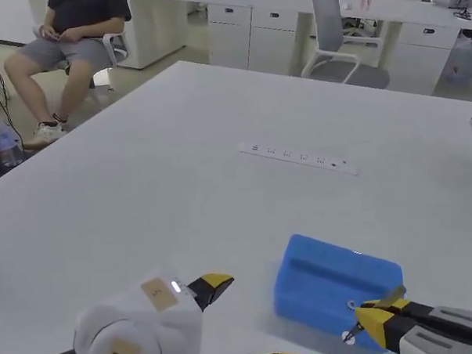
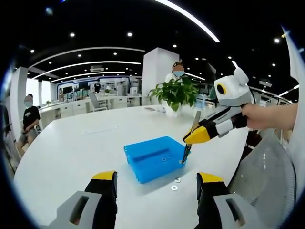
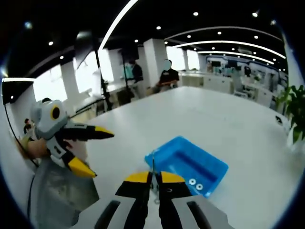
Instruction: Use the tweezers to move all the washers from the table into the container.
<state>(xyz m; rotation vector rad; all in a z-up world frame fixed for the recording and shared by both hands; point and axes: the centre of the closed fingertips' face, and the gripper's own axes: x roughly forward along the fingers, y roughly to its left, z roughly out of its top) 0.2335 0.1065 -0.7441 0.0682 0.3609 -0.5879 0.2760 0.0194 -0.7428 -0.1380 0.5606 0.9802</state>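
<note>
A blue container point(image 1: 327, 279) stands on the white table near its front edge, and two washers point(image 3: 195, 184) lie inside it. Two more washers point(image 2: 176, 184) lie on the table just in front of the container point(image 2: 150, 162). My right gripper point(image 1: 377, 318) is shut on thin metal tweezers point(image 2: 190, 138), whose tips hang over the container's right edge. Whether the tips hold a washer I cannot tell. My left gripper point(image 1: 254, 321) is open and holds nothing, left of the container point(image 3: 188, 164). The right gripper view has the left gripper point(image 3: 100, 153) at its left.
A white power strip point(image 1: 298, 157) lies across the middle of the table. Office chairs point(image 1: 336, 39) and a seated person point(image 1: 65, 35) are beyond the far edge. A potted plant point(image 2: 176, 93) stands on the table's far side.
</note>
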